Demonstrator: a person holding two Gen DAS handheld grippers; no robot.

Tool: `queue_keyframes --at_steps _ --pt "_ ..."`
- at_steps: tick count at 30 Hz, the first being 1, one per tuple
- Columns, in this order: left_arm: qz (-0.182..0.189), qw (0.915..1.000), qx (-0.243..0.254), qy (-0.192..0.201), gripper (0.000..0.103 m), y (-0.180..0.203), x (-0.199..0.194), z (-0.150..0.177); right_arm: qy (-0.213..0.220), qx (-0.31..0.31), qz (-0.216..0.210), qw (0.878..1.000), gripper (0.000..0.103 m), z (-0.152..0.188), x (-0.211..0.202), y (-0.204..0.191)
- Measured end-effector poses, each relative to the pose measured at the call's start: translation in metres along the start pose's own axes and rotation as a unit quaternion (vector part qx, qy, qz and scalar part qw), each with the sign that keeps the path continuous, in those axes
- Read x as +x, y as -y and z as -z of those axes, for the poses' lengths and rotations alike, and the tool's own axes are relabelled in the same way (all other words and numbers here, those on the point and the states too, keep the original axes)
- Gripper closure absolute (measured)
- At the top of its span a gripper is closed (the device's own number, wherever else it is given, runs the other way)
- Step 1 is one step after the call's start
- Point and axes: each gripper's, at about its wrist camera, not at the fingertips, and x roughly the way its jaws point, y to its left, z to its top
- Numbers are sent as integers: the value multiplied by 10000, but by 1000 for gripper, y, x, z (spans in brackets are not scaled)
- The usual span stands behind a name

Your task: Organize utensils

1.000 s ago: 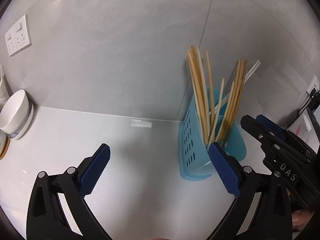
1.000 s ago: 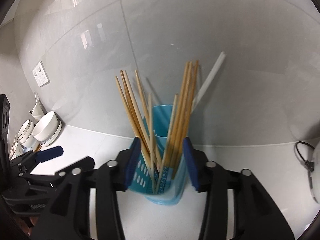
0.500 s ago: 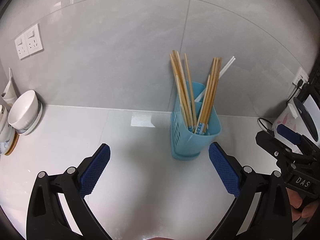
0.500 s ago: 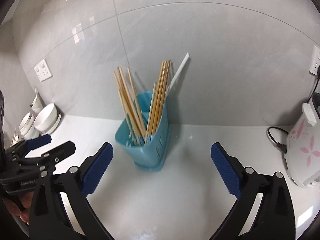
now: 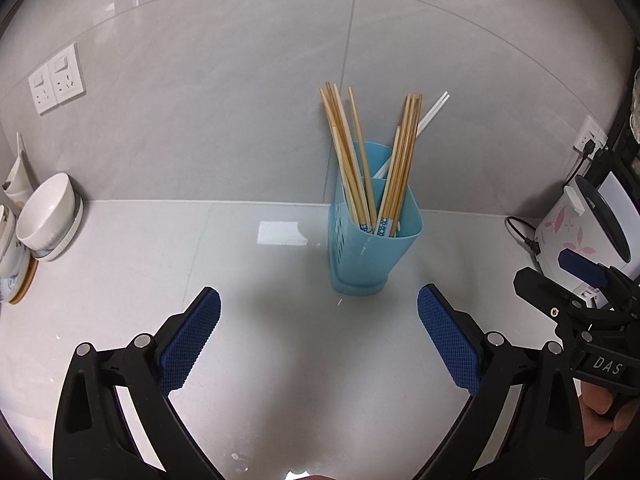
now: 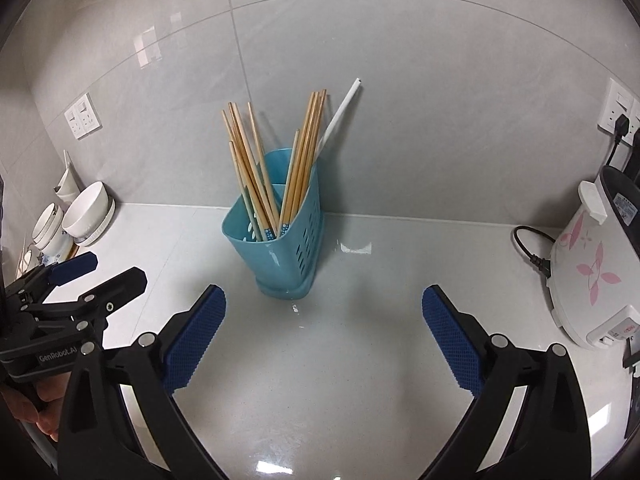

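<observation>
A blue plastic utensil holder (image 5: 372,248) (image 6: 280,248) stands upright on the white counter against the tiled wall. Several wooden chopsticks (image 5: 352,160) (image 6: 256,176) and one white stick (image 5: 430,114) (image 6: 340,116) lean out of it in two bunches. My left gripper (image 5: 319,340) hovers in front of the holder, open, nothing between its blue pads (image 5: 192,344). My right gripper (image 6: 323,340) also stands wide open and empty, a little back from the holder. Each gripper shows at the edge of the other's view, the right gripper (image 5: 560,288) and the left gripper (image 6: 96,270).
White bowls (image 5: 48,216) (image 6: 86,212) are stacked at the left by the wall. A white rice cooker with pink flowers (image 5: 580,232) (image 6: 592,272) and its black cord (image 6: 528,248) sit at the right. Wall sockets (image 5: 56,80) (image 6: 618,110) are on the tiles.
The right gripper let go of the holder, opened wide and drew back. The left gripper pulled back too, so the holder now looks smaller and farther in both views.
</observation>
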Motion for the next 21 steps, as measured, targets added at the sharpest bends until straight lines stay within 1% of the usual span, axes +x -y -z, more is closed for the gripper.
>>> queue_keyframes --at_steps 21 --pt "1 10000 11 -52 6 0 3 -1 -47 140 44 9999 8 -2 4 5"
